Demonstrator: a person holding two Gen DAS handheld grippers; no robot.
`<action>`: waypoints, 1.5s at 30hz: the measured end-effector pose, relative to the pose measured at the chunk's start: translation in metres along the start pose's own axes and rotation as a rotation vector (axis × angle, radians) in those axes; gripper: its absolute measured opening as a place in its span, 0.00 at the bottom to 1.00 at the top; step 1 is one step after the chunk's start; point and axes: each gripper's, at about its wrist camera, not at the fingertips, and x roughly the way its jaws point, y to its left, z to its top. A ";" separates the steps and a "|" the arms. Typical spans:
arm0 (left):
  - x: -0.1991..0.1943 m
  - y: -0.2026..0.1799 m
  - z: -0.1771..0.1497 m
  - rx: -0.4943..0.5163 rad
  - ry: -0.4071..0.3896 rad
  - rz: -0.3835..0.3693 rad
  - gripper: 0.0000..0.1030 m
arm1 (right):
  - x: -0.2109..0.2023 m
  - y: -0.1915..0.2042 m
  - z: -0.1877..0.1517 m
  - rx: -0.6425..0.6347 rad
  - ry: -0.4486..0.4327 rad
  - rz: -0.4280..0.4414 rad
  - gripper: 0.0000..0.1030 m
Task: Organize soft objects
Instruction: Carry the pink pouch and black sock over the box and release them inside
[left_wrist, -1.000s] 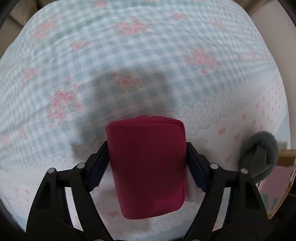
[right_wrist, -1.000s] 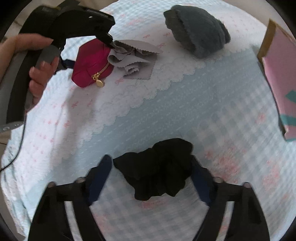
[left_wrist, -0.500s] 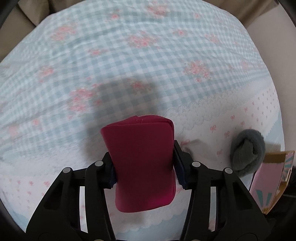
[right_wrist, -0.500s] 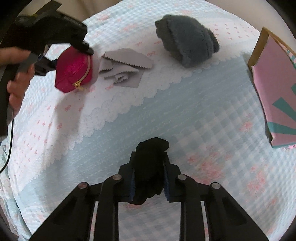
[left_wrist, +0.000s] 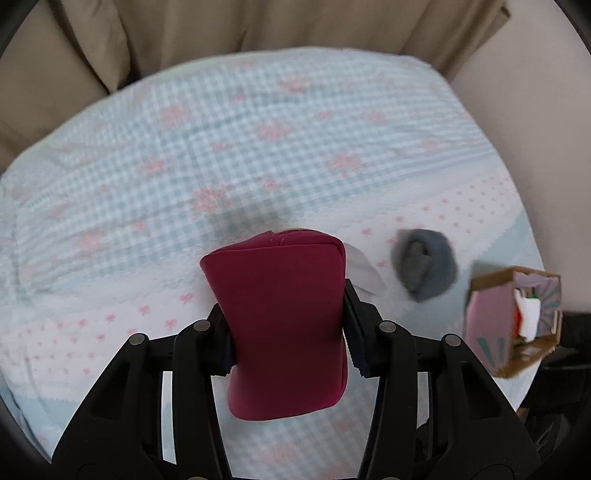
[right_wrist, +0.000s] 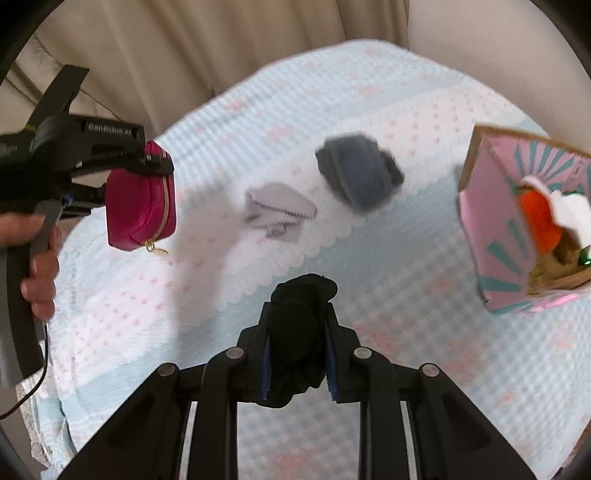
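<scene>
Already the box (right_wrist: 491, 236) at the right holds some soft things, while the left gripper (left_wrist: 286, 328), clamped on the red pouch (left_wrist: 284, 325), and the right gripper (right_wrist: 297, 354), clamped on black fabric (right_wrist: 299, 332), hang above the bed (right_wrist: 369, 295), leaving the grey hat (right_wrist: 360, 177) and grey cloth (right_wrist: 277, 212) lying farther off.

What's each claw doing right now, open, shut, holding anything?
Left claw: shut on the red zip pouch, lifted off the bedspread.
Right claw: shut on the black scrunchie, also lifted.
</scene>
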 end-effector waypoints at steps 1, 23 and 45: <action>-0.014 -0.006 -0.003 0.005 -0.013 -0.007 0.41 | -0.009 0.001 0.002 0.000 -0.010 0.006 0.21; -0.168 -0.227 -0.047 0.225 -0.119 -0.170 0.41 | -0.260 -0.110 0.070 0.025 -0.287 -0.070 0.21; -0.005 -0.437 -0.072 0.272 0.118 -0.116 0.41 | -0.178 -0.343 0.133 0.030 -0.020 -0.063 0.21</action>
